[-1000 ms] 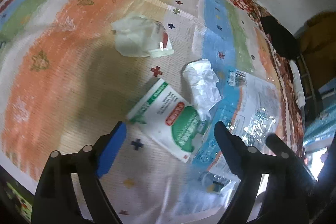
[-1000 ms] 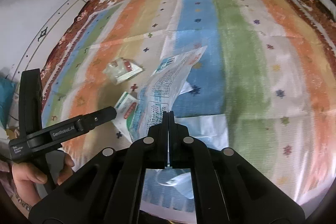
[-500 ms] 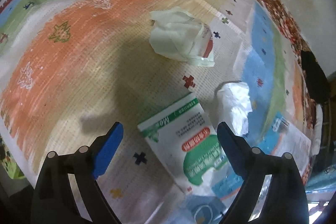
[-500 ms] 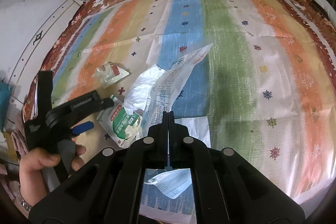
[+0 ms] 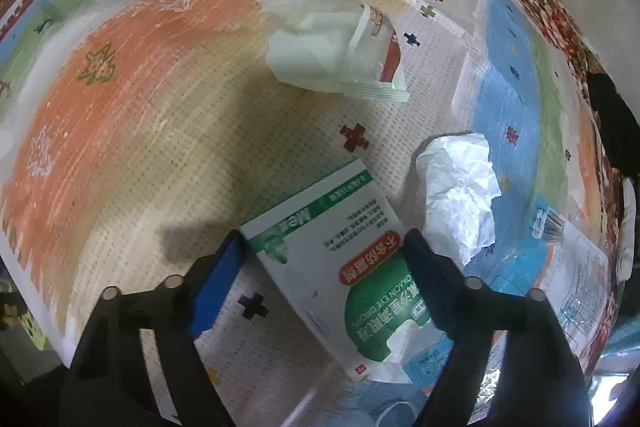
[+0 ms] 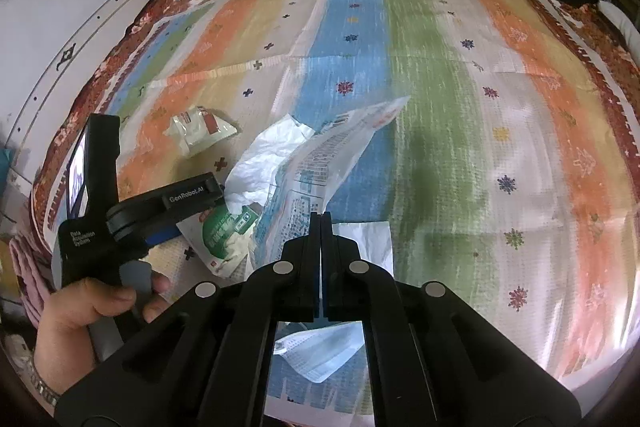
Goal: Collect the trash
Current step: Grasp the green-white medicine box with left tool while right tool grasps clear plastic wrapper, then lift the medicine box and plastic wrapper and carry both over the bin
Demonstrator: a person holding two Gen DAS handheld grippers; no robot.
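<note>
**Left tongs straddle the eye-drop box while the right holds the bag**

The left gripper (image 5: 324, 247) is spread wide, its blue-padded finger and its black finger standing on either side of the near end of the flat white-and-green cardboard eye-drop box (image 5: 344, 259), which lies on the striped woven mat (image 5: 132, 131). Neither pad appears to press the box yet; whether they touch the mat cannot be told. The right gripper (image 6: 321, 227) has its jaws pressed together on the edge of a clear printed plastic bag (image 6: 320, 163), which it lifts so that the bag stands up off the mat.

Just beside the box, on its right in the left wrist view, sits a crumpled white tissue (image 5: 460, 195). Farther off, well apart from the fingers, lies a pale green crumpled snack wrapper with a red patch (image 5: 336, 47). A light blue face mask (image 6: 320, 351) shows low down beneath the right gripper, possibly inside the bag.

The step in hand looks like the pick-up of the box: the fingers are placed, the squeeze is still to come. The next move calls for closing across the box's width without crushing it, then carrying it to the held bag. The tissue and wrapper remain to be gathered.
</note>
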